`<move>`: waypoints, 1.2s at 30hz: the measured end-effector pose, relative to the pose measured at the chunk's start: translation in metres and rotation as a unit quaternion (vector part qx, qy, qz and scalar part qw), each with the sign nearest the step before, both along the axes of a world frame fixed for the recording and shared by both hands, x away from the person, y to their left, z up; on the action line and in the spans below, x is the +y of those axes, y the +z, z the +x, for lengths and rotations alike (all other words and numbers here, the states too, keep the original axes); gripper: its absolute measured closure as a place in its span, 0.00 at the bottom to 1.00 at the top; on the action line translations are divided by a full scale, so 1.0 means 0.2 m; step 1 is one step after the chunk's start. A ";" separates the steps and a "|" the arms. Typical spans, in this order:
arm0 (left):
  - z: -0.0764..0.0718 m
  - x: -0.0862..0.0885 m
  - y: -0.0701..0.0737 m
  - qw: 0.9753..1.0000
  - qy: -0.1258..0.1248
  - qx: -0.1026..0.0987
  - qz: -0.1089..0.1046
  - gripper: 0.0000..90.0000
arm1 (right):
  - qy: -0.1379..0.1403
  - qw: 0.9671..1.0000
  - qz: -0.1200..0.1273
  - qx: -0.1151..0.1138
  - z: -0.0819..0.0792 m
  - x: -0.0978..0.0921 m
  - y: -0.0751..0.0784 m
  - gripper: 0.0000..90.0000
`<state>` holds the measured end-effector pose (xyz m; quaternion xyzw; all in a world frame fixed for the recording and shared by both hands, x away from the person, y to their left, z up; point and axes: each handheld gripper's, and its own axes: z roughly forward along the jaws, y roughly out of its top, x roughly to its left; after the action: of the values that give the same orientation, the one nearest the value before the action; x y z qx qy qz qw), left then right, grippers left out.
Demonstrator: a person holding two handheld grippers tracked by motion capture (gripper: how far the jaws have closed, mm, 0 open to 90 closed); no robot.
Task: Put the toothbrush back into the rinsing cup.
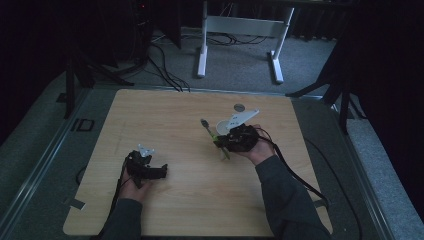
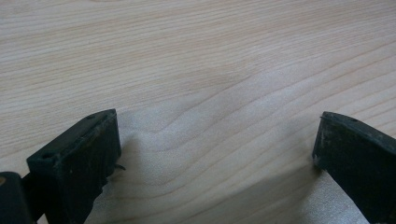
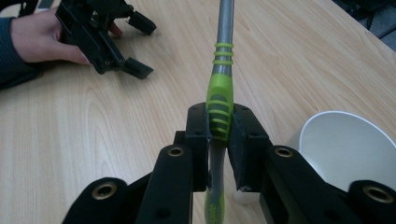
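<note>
On the left of the wooden table (image 1: 165, 200), the left gripper (image 1: 150, 169) rests low on the boards with its jaws wide apart and nothing between them; the left gripper view shows bare wood in the gap. It sits well apart from the work, at about 8 o'clock from it.

To the right, the right gripper (image 3: 219, 122) has its jaws clamped on the green grip of a toothbrush (image 3: 220, 105). In the high view the toothbrush (image 1: 214, 136) runs from 11 o'clock to 5 o'clock, its head end pointing up-left, away from the person.

A white paper cup (image 3: 348, 149) lies just beside the right gripper, at about 1 o'clock from it, mouth toward the camera. The right hand is plainly nearer; dropping the brush in likely means swinging its long axis toward that mouth.
</note>
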<state>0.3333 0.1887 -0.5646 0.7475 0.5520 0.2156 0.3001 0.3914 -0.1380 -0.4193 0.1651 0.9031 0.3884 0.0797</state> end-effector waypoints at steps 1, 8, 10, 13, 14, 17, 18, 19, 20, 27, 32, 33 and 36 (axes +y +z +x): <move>0.00 0.00 0.00 1.000 0.000 0.000 0.000 0.02 | 0.000 1.000 0.003 0.001 0.00 0.00 0.00 0.87; 0.00 0.00 0.00 1.000 0.000 0.000 0.000 0.02 | -0.006 1.000 0.015 -0.002 0.01 0.00 0.00 0.87; 0.00 0.00 0.00 1.000 0.000 0.000 0.000 0.02 | -0.006 1.000 0.020 -0.003 0.01 -0.01 0.01 0.87; 0.00 0.00 0.00 1.000 0.000 0.000 0.000 0.02 | -0.008 1.000 0.024 -0.001 0.01 -0.01 0.01 0.87; 0.00 0.00 0.00 1.000 0.000 0.000 0.000 0.02 | -0.009 1.000 0.025 -0.001 0.01 -0.01 0.01 0.87; 0.00 0.00 0.00 1.000 0.000 0.000 0.000 0.02 | -0.011 0.999 0.030 -0.002 0.01 -0.01 0.01 0.87; 0.00 0.00 0.00 1.000 0.000 0.000 0.000 0.02 | -0.011 0.999 0.030 -0.002 0.01 -0.01 0.01 0.87; 0.00 0.00 0.00 1.000 0.000 0.000 0.000 0.02 | -0.011 0.999 0.034 -0.003 0.02 -0.01 0.01 0.87; 0.00 0.00 0.00 1.000 0.000 0.000 0.000 0.02 | -0.012 0.999 0.036 -0.004 0.02 -0.01 0.01 0.87; 0.00 0.00 0.00 1.000 0.000 0.000 0.000 0.02 | -0.018 0.999 0.048 -0.002 0.02 -0.01 0.01 0.87; 0.00 0.00 0.00 1.000 0.000 0.000 0.000 0.02 | -0.020 0.998 0.059 -0.004 0.03 -0.01 0.01 0.87; 0.00 0.00 0.00 1.000 0.000 0.000 0.000 0.02 | -0.020 0.998 0.059 -0.004 0.03 -0.01 0.01 0.87; 0.00 0.00 0.00 1.000 0.000 0.000 0.000 0.02 | -0.024 0.998 0.059 -0.008 0.04 -0.02 0.01 0.87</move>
<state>0.3333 0.1887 -0.5646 0.7476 0.5519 0.2157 0.3000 0.3984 -0.1417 -0.4165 0.1878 0.8739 0.4400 0.0863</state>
